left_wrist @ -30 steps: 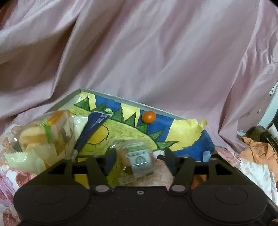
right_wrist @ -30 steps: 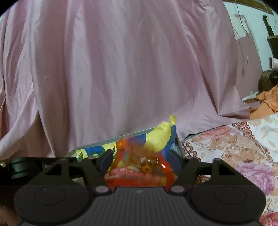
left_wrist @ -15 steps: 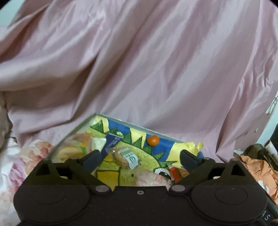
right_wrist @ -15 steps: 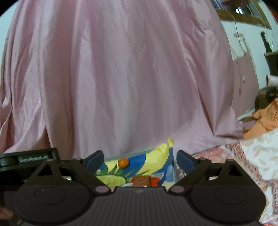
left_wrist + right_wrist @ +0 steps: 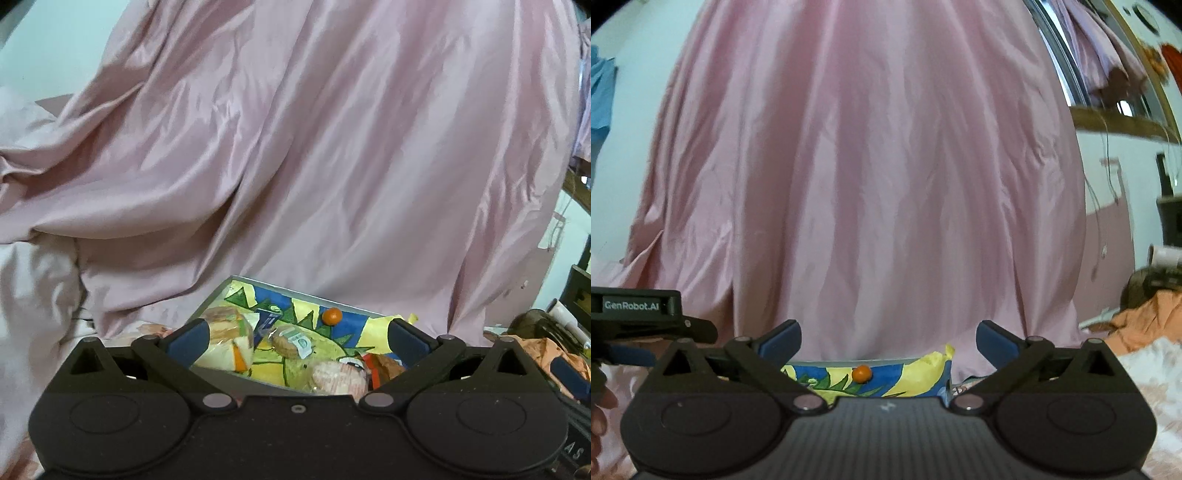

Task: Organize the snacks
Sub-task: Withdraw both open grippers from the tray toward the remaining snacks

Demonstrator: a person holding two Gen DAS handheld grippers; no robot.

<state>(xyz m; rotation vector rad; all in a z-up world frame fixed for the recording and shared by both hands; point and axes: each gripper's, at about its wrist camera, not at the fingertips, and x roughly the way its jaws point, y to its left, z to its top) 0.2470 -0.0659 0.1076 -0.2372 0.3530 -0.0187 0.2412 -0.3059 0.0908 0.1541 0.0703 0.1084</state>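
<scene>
Snacks [image 5: 284, 345] lying in patterned tray [image 5: 306, 297]; left gripper [image 5: 295, 338] spread wide, empty; right gripper [image 5: 888, 338] opening, empty.

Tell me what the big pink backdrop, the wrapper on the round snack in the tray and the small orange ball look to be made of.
Pink backdrop: woven cloth with a satin-like sheen, going by its soft folds and glossy streaks.
Round snack's wrapper: probably thin clear plastic film; it glints, and the snack and a printed label show through.
Orange ball: smooth and matte; fruit, candy or plastic, I cannot tell.
</scene>
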